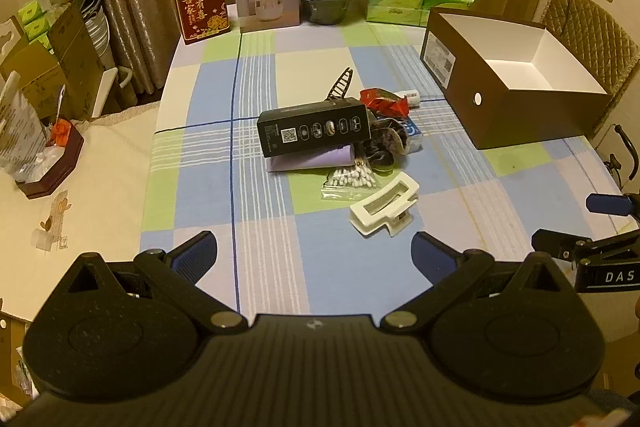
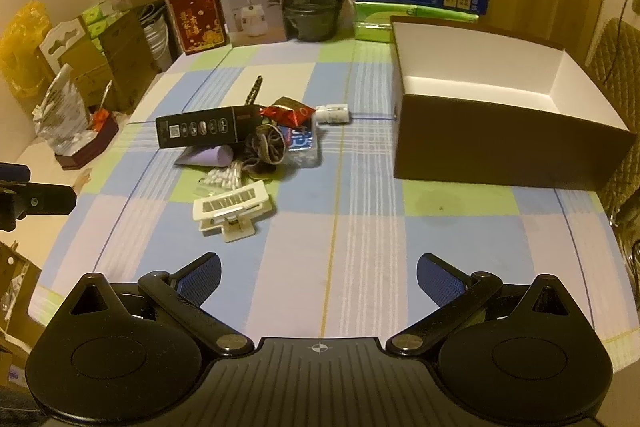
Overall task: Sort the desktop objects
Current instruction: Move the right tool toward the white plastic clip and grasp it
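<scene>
A table (image 2: pixel 360 227) covered in a smooth checked cloth of blue, green and lilac squares fills the room's middle. Near its far right corner sits an open brown cardboard box (image 2: pixel 500 147), white inside and empty, the likely place for sorted things. At the table's centre lies a small heap: a long black carton (image 1: pixel 314 125) leaning on a lilac packet (image 1: pixel 316 159), a dark fabric scrunchie (image 2: pixel 268 143), a crinkly red foil wrapper (image 1: pixel 384 101), a clear bag of cotton swabs (image 1: pixel 352 181), and, nearest the front edge, a glossy cream plastic hair claw (image 1: pixel 384 205). The left gripper (image 1: pixel 314 253) and the right gripper (image 2: pixel 318 277) hover above the front edge, each with jaws spread wide and holding nothing. The claw looks the easiest first pick: closing across its narrow body should stop the slick plastic from slipping.
</scene>
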Motion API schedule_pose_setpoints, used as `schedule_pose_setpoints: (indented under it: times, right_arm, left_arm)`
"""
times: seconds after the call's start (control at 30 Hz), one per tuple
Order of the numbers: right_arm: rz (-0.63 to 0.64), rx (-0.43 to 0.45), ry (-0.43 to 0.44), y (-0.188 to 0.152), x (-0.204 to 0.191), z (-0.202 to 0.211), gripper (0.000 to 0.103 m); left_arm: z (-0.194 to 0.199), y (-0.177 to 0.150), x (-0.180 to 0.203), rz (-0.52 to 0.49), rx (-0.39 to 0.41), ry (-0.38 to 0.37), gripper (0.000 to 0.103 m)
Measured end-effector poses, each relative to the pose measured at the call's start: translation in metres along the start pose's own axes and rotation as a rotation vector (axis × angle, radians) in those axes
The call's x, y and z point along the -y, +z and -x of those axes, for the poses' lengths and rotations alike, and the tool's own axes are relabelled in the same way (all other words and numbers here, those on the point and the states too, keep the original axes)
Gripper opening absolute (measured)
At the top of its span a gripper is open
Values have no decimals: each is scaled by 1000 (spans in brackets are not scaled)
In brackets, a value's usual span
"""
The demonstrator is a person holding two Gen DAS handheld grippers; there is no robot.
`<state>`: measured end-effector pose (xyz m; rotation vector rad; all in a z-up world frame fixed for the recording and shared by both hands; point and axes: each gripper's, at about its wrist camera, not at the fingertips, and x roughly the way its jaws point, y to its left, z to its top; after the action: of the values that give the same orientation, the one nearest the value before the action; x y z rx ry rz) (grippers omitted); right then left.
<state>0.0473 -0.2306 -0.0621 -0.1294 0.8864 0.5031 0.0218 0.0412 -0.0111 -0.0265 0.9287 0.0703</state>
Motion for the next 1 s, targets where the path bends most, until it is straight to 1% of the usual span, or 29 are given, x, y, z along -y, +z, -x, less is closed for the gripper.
schedule_pose_setpoints:
  times: [0.57,1.0]
  right_arm:
    - [68,-6,42,13,-17,-19,101]
    - [96,-8,64,25,-28,-35,101]
  left_arm:
    - [-3,-1,-19,41,-14,33,102]
    - [-10,2,-32,51,-25,54,102]
